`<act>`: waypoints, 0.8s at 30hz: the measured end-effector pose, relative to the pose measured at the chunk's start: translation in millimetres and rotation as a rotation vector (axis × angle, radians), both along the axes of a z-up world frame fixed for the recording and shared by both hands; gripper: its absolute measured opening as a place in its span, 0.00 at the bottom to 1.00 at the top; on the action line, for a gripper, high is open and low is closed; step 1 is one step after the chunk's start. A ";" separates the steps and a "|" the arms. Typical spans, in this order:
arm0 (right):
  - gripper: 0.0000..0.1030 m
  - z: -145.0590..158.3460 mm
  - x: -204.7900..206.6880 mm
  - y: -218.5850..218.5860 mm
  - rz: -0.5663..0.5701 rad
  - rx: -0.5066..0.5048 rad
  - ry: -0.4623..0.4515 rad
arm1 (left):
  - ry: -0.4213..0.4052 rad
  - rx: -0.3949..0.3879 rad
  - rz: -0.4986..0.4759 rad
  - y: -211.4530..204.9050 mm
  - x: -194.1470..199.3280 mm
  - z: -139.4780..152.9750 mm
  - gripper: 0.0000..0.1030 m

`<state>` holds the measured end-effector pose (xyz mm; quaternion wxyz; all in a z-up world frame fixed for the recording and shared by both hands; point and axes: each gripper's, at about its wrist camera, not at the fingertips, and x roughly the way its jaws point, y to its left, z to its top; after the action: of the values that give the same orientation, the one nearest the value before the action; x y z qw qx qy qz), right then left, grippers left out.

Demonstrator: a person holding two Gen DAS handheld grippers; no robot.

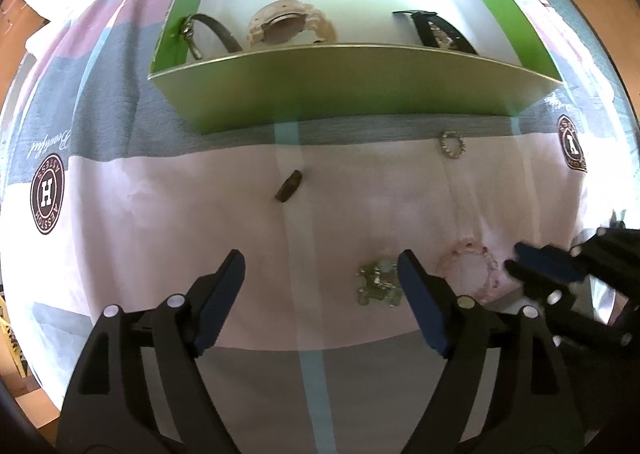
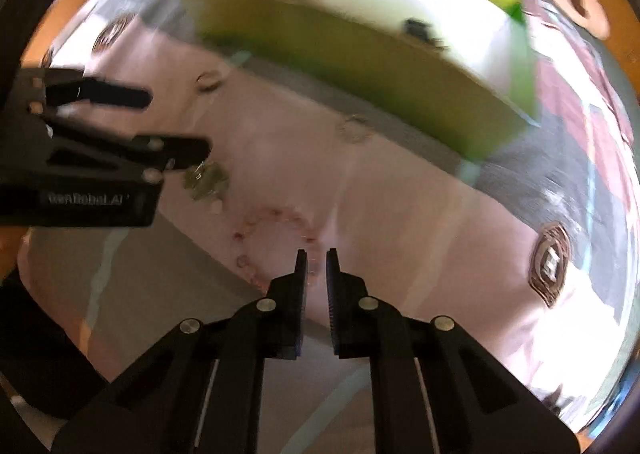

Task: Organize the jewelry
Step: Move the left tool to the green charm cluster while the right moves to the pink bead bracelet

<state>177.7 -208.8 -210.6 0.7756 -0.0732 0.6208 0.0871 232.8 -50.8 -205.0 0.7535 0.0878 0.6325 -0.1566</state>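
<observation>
Pink bracelet (image 1: 472,274) pinched by right tool (image 2: 317,254), green brooch (image 1: 378,282) beside spread left tool (image 1: 322,266)

Ahead of you the box (image 1: 360,81) on the cloth (image 1: 160,213), three watches inside, spiked ring (image 1: 453,145) before it, bead bracelet (image 1: 470,270) right of the brooch (image 1: 378,282).

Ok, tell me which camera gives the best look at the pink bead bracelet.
Left wrist view: the pink bead bracelet lies sharp as a near-full ring on the cloth, beside the right gripper. The right wrist view shows only a blurred arc ahead of its nearly closed fingers.
</observation>
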 end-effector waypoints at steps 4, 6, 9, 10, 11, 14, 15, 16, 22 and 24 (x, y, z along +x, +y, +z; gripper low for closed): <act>0.29 1.0 8.0 -33.7 -0.187 -0.021 -0.004 | -0.007 0.018 -0.039 -8.4 -6.1 -0.8 0.77; 0.34 2.8 10.2 -40.2 -0.212 -0.006 -0.006 | -0.010 0.034 -0.057 -13.0 -10.1 -2.5 0.77; 0.39 4.3 11.5 -40.2 -0.202 -0.006 -0.011 | -0.009 0.061 -0.063 -17.7 -14.9 -9.1 0.77; 0.40 4.3 11.7 -40.0 -0.195 -0.007 -0.011 | -0.007 0.076 -0.055 -16.5 -13.7 -10.3 0.76; 0.40 3.3 13.3 -38.5 -0.187 -0.011 -0.011 | -0.003 0.085 -0.045 -12.4 -12.2 -14.9 0.76; 0.40 2.6 15.2 -34.4 -0.171 -0.018 -0.009 | -0.011 0.136 0.002 2.1 -3.3 -12.5 0.76; 0.40 2.6 15.6 -33.0 -0.169 -0.021 -0.009 | -0.031 0.166 0.032 11.1 1.3 -9.7 0.76; 0.41 2.9 16.0 -30.4 -0.168 -0.023 -0.008 | -0.039 0.182 0.051 16.4 6.8 -8.8 0.76; 0.43 -3.9 13.4 -21.6 -0.139 -0.032 -0.002 | -0.010 0.125 0.119 40.6 12.7 -2.7 0.75; 0.44 -4.0 13.6 -16.0 -0.132 -0.031 -0.002 | -0.013 0.096 0.088 38.0 6.8 0.2 0.76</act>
<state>191.2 -224.7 -214.6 0.7790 -0.0443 0.6249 0.0260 239.5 -12.8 -204.8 0.7588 0.0969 0.6375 -0.0920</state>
